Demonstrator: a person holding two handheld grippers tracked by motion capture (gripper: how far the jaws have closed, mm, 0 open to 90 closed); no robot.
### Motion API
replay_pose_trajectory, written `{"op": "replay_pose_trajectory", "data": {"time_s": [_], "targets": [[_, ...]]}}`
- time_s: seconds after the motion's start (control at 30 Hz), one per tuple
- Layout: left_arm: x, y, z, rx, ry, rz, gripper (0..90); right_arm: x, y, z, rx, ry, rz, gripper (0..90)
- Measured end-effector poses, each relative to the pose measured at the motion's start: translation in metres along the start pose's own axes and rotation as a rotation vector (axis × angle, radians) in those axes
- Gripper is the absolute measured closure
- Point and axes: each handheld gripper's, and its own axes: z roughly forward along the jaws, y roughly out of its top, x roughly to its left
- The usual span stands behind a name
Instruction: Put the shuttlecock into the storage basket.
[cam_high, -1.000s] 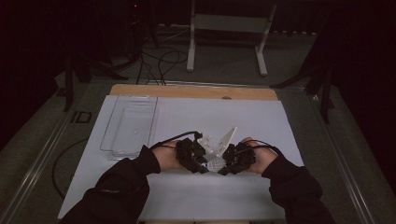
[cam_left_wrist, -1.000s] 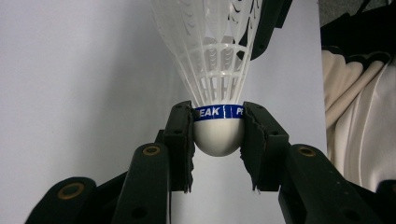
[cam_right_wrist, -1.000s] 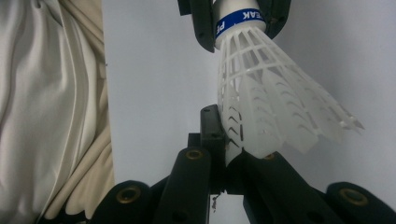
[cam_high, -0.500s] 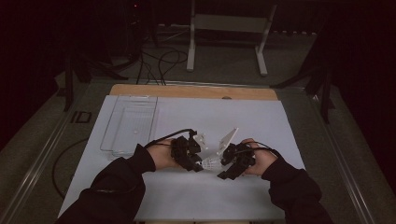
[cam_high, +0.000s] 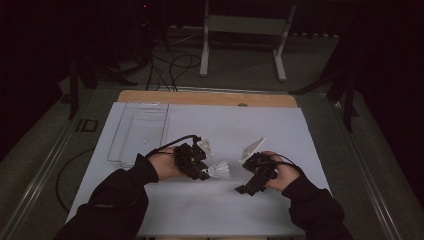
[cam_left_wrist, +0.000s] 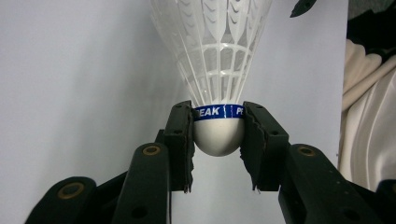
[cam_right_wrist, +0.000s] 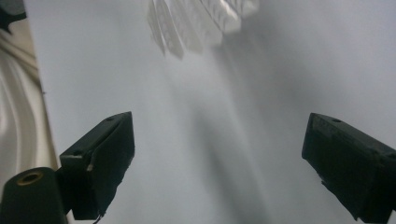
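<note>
High view: two sleeved forearms enter from the bottom over a white sheet (cam_high: 200, 210) that covers the table. The left gripper (cam_high: 206, 174) pinches a white shuttlecock (cam_high: 219, 170) near the middle of the sheet, its skirt pointing toward the right gripper (cam_high: 246, 189), which sits apart from it to the right. A clear plastic tray (cam_high: 140, 130) lies on the sheet to the far left of the hands, well apart from both.

Left gripper view: the two black jaws are pressed against opposite sides of the shuttlecock (cam_left_wrist: 219, 93), clamping its rounded white cork just below a blue printed band. The feathered skirt rises away from the camera over the white sheet (cam_left_wrist: 84, 70). Pale cloth shows at the right edge.

Right gripper view: the jaws stand spread wide, having just been opening, with nothing between them but the white sheet (cam_right_wrist: 224, 154). The skirt tips of the shuttlecock (cam_right_wrist: 196, 23) appear at the top edge, blurred, apparently clear of both jaws.
</note>
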Motion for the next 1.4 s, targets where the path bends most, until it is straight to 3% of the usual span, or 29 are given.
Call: {"op": "replay_pose_trajectory", "data": {"time_s": [0.13, 0.3, 0.33, 0.47, 0.6, 1.0, 1.4], "targets": [[0.002, -0.002, -0.005, -0.006, -0.005, -0.018, 65.9, -0.002, -0.006, 0.000, -0.026, -0.010, 0.011, 9.4], [0.004, -0.004, -0.010, -0.008, -0.001, -0.039, 65.9, -0.003, -0.014, -0.001, -0.055, -0.072, 0.022, 9.4], [0.005, -0.005, -0.011, -0.008, -0.004, -0.051, 65.9, -0.003, -0.016, -0.001, -0.058, -0.064, 0.024, 9.4], [0.006, -0.007, -0.014, -0.009, -0.003, -0.061, 65.9, -0.003, -0.022, 0.001, -0.072, -0.081, 0.014, 9.4], [0.008, -0.012, -0.020, -0.015, 0.001, -0.078, 65.9, -0.002, -0.032, 0.005, -0.083, -0.128, -0.011, 9.4], [0.013, -0.021, -0.037, -0.031, 0.029, -0.121, 65.9, -0.001, -0.047, 0.005, -0.095, -0.143, -0.017, 9.4], [0.017, -0.035, -0.056, -0.057, 0.054, -0.159, 65.9, 0.002, -0.073, 0.006, -0.200, -0.122, -0.004, 9.4]]}}
